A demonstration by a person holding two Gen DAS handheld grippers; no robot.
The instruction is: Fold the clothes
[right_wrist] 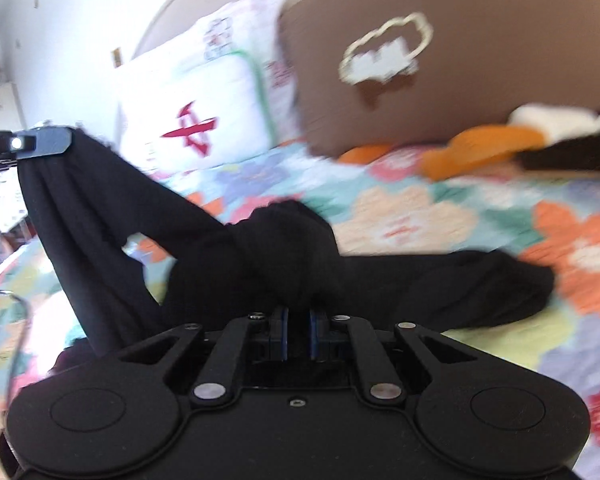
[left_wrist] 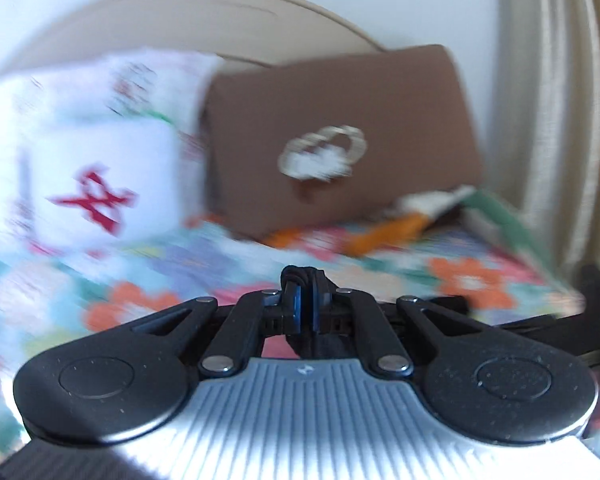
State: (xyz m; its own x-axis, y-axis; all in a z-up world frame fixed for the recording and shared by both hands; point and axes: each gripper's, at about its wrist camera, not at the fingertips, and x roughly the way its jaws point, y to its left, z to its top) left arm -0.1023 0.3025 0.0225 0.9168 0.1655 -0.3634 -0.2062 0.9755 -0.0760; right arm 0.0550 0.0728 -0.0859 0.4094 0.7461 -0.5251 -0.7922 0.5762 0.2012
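Bedroom setting: you are working over a bed covered by a floral quilt (right_wrist: 440, 208), with a curved headboard (left_wrist: 204, 12) against a white wall and a beige curtain (left_wrist: 560, 100) at the far side. Against the headboard lean a white pillow (left_wrist: 96, 176) with a red mark and a brown cushion (left_wrist: 340, 132) bearing a pale cloud motif. Orange, white and green clothes (right_wrist: 512, 140) lie heaped near the cushion. Both views are blurred.

Left hand-held gripper (left_wrist: 304, 304): jaws closed on a bunched edge of the black garment (right_wrist: 204, 248). Right hand-held gripper (right_wrist: 297, 332): jaws nearly together, pinching a wad of the same garment. From the right wrist view, the cloth hangs slack and twisted from the raised left tool down to your right tool, with one end trailing on the quilt.

Judgement: the garment is gathered, not spread, so the step in hand is opening it out. Draw the two grips apart until the cloth between them runs taut and untwisted, then lay it flat on a bare stretch of quilt, clear of the heap. Each grip holds a thick bunch; a corner may slip free.
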